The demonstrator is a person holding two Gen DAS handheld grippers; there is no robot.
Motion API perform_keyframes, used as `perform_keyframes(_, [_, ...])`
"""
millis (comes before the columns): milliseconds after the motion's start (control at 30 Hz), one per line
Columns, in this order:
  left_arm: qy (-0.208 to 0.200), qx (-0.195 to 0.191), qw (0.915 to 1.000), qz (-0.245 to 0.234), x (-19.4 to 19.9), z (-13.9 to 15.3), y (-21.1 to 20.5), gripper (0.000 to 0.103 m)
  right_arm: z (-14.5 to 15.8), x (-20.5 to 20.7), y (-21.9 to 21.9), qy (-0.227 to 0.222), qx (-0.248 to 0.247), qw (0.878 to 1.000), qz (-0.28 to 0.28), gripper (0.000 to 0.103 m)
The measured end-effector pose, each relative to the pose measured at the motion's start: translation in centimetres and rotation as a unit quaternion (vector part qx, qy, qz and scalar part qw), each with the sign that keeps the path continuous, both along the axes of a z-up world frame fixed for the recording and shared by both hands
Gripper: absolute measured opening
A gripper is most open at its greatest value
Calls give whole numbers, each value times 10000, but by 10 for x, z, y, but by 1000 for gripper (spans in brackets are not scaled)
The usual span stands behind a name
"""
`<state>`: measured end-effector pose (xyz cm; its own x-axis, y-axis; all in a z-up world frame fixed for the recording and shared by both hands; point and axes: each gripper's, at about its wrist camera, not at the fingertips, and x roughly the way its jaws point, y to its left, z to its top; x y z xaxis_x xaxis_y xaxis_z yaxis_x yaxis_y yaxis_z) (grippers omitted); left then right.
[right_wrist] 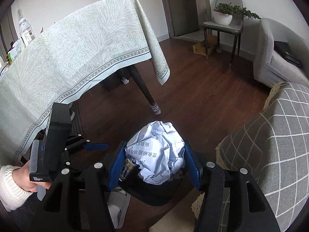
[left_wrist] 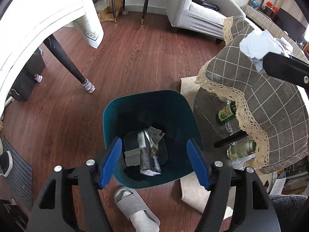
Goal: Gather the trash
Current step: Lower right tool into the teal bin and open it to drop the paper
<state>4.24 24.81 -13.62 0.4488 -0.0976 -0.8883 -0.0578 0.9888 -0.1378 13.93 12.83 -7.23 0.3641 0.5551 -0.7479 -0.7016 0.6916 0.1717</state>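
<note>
Paper ball [right_wrist: 157,152] sits clamped in the right gripper [right_wrist: 154,164], bin [left_wrist: 152,139] just below at six o'clock. Left gripper [left_wrist: 154,162] gapes empty over it. Centre over the mouth first, then let go cleanly.

Teal bin [left_wrist: 150,104], blue-padded hand-held gripper [left_wrist: 154,162], grey white-checked cloth [left_wrist: 270,106].

both views down over bin [left_wrist: 150,104]
</note>
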Motion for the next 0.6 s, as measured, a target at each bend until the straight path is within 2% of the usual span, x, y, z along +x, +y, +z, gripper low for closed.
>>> perform_keyframes(600, [-713, -108, 9965, 415, -16, 46, 38, 73, -55, 6, 46, 398, -609, 9973, 87, 59])
